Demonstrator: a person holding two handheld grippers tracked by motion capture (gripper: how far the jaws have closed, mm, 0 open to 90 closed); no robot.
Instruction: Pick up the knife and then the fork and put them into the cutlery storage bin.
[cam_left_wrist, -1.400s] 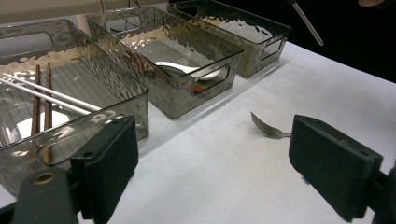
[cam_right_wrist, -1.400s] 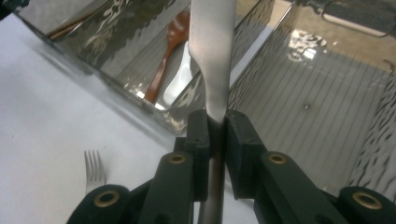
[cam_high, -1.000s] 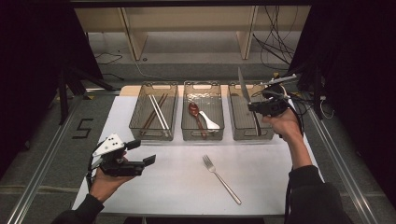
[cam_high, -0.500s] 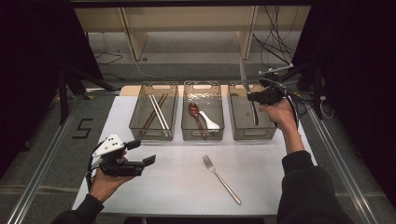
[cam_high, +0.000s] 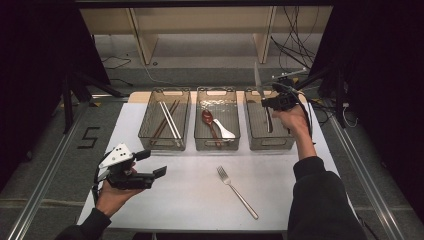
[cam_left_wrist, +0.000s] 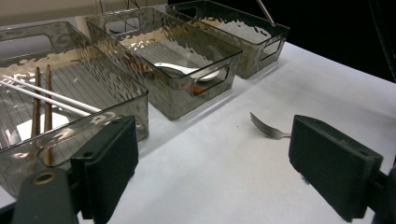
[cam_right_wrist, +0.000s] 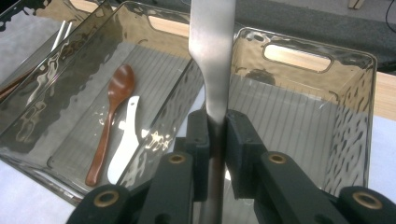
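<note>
My right gripper (cam_high: 268, 103) is shut on a steel table knife (cam_high: 258, 81) and holds it upright over the right bin (cam_high: 270, 143), blade upward and handle hanging into the bin. In the right gripper view the knife (cam_right_wrist: 212, 46) runs up between the pads (cam_right_wrist: 238, 135), with the bin wall (cam_right_wrist: 299, 39) behind. My left gripper (cam_high: 151, 164) stands open above the table's near left part, nothing between its jaws. A steel fork (cam_high: 237, 192) lies on the white table to its right, and that fork (cam_left_wrist: 268, 131) lies between the jaws' line of sight in the left gripper view.
Three smoked clear bins stand in a row. The left bin (cam_high: 150, 142) holds brown and white chopsticks (cam_high: 167, 120). The middle bin (cam_high: 217, 146) holds a brown spoon (cam_high: 209, 122) and a white spoon (cam_high: 223, 131). Cables (cam_high: 300, 55) trail behind the right bin.
My right hand has carried the knife a little leftward and away, to over the right bin. The left hand and the fork have kept still.
</note>
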